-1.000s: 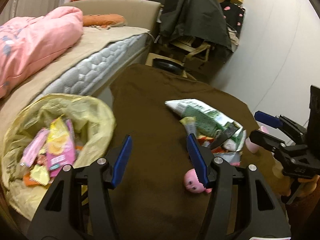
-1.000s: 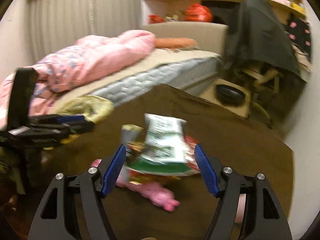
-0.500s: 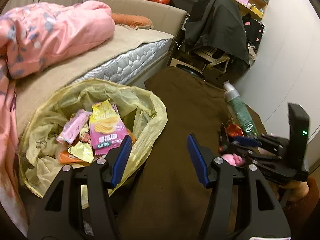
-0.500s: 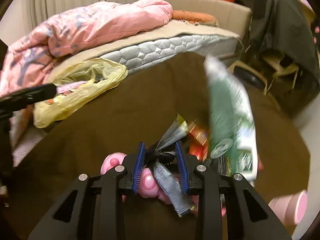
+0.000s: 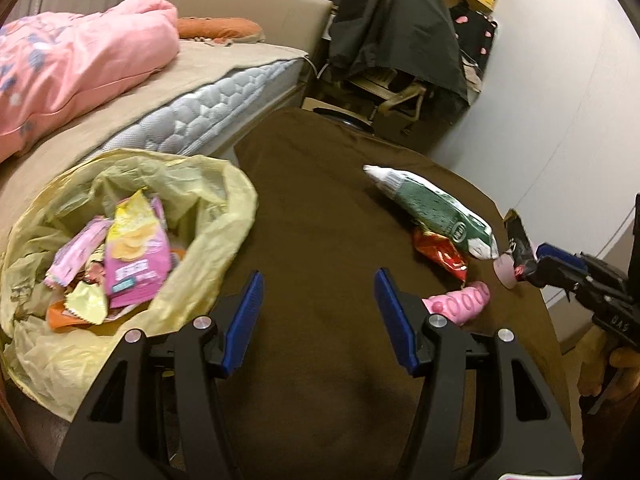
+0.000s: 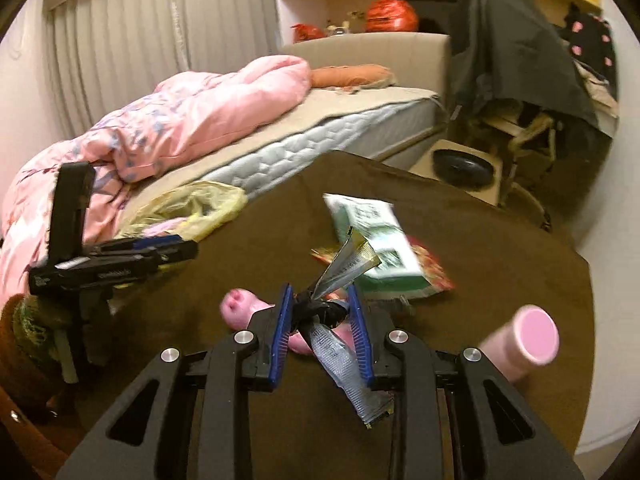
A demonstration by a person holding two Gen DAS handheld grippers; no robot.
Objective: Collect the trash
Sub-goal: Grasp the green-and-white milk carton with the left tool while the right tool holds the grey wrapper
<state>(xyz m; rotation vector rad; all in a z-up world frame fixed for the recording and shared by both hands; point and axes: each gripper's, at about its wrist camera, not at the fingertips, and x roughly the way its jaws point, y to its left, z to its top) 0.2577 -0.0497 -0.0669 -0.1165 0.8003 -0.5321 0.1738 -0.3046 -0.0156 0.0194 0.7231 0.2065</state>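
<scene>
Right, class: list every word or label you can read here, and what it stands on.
"QAS", roughly: pale letters on the black right gripper's body.
Pink crisp bag in yellow plastic bag: print blurred.
Green-and-white snack packet: logo blurred.
Black left gripper's side label: too small.

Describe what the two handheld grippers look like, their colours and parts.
Both match: the left gripper and right gripper have black plastic frames with triangular cutouts, silver round bolts at the joints, and blue ribbed pads lining the jaws. Seen from the side, each carries a tall black block on top, with small white lettering on the body.
</scene>
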